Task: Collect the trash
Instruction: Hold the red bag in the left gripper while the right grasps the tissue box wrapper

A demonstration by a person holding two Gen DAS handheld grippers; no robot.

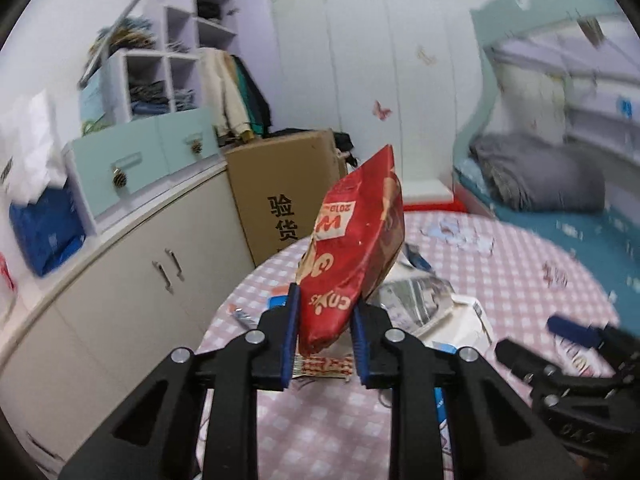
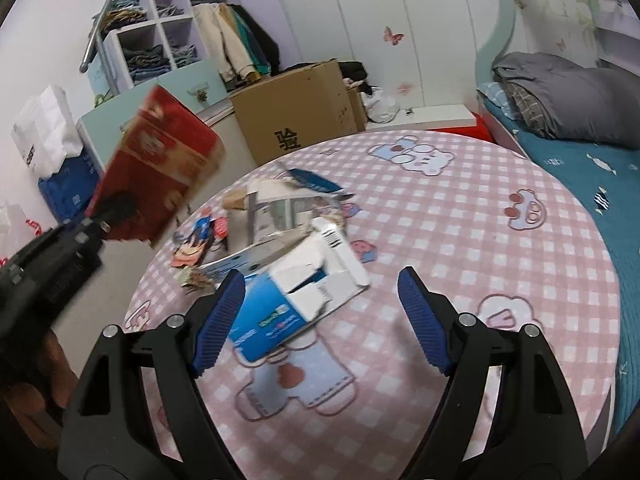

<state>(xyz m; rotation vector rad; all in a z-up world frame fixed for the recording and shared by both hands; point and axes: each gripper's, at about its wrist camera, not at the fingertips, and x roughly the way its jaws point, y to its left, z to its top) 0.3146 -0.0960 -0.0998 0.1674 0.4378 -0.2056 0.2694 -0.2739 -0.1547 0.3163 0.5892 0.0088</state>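
The left gripper (image 1: 325, 312) is clamped on a red bag (image 1: 356, 248), its 2 blue pads pressing the bag's lower end from either side. The bag stands up out of the jaws, lifted clear of the table (image 1: 520, 280), its top corner tilted to the right and its print upside down. In the right wrist view the same bag (image 2: 160, 168) shows blurred, off the table's left edge, with the left gripper's black body below it.

The right gripper (image 2: 320, 304) has its jaws wide apart and nothing between the pads. It hangs over the near part of the table, pointing down at a blue and white carton (image 2: 296, 296) that is torn open and lies just ahead of the left finger (image 2: 218, 320). Whether that finger touches the carton cannot be told.

Behind the carton, toward the table's left edge, lies a heap of trash: a white box (image 2: 276, 216) with a crushed lid, a brown paper scrap (image 2: 236, 200), a blue wrapper (image 2: 316, 182) and small colourful packets (image 2: 200, 240). The rest of the pink checked cloth, toward the right and far edges, carries only its printed bears.

Beyond the table stand a cardboard box (image 2: 300, 112), a low cabinet (image 1: 132, 276) and, on the right, a bed (image 2: 592, 168) with a grey blanket (image 2: 568, 96).
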